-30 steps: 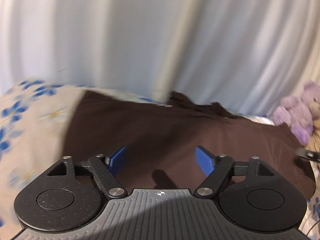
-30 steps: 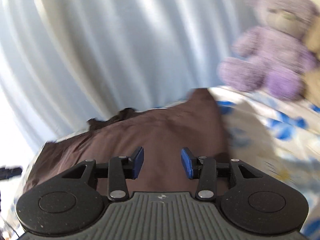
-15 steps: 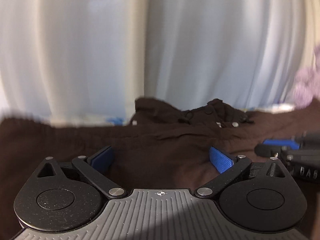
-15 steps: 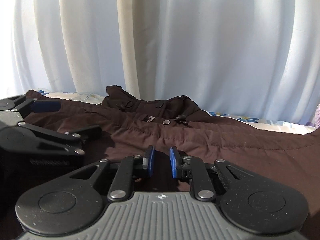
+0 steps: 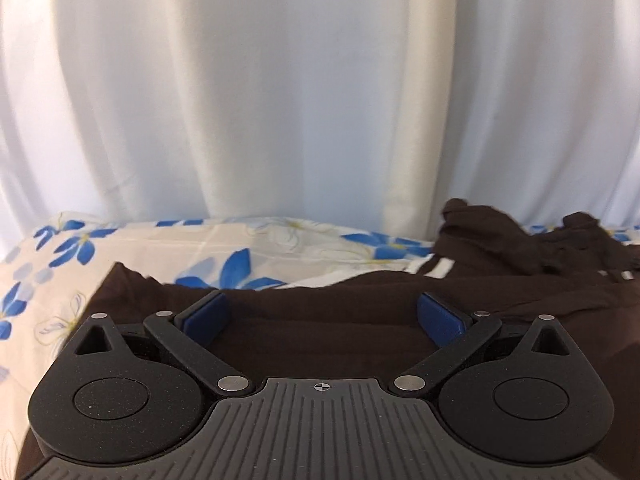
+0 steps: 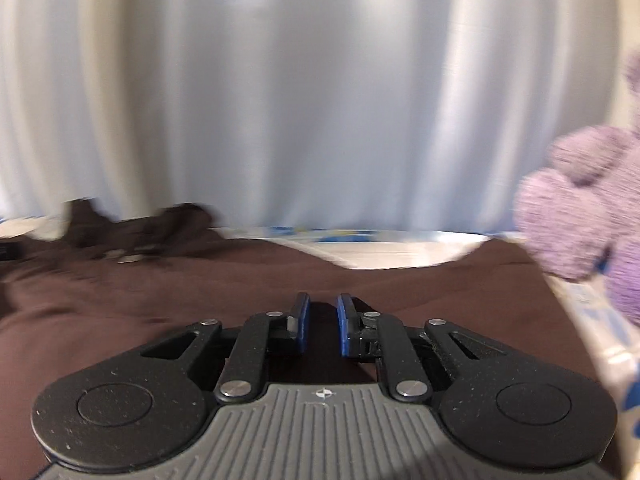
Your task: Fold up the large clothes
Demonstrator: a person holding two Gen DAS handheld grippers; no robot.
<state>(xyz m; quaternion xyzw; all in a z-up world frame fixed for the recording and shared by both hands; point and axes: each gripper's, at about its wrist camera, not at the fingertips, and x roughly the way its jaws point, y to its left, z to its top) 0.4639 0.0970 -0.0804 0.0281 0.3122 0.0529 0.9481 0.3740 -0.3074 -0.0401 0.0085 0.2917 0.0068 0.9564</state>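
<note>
Lying across floral bedsheet (image 5: 280, 240): brown coat (image 5: 320, 332) (no readable label).

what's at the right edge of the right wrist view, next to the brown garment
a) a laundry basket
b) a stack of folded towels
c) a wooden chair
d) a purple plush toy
d: a fuzzy purple plush toy sits at the right edge of the right wrist view, on the floral bedsheet beside the brown garment; no towels, basket or chair show.
</note>
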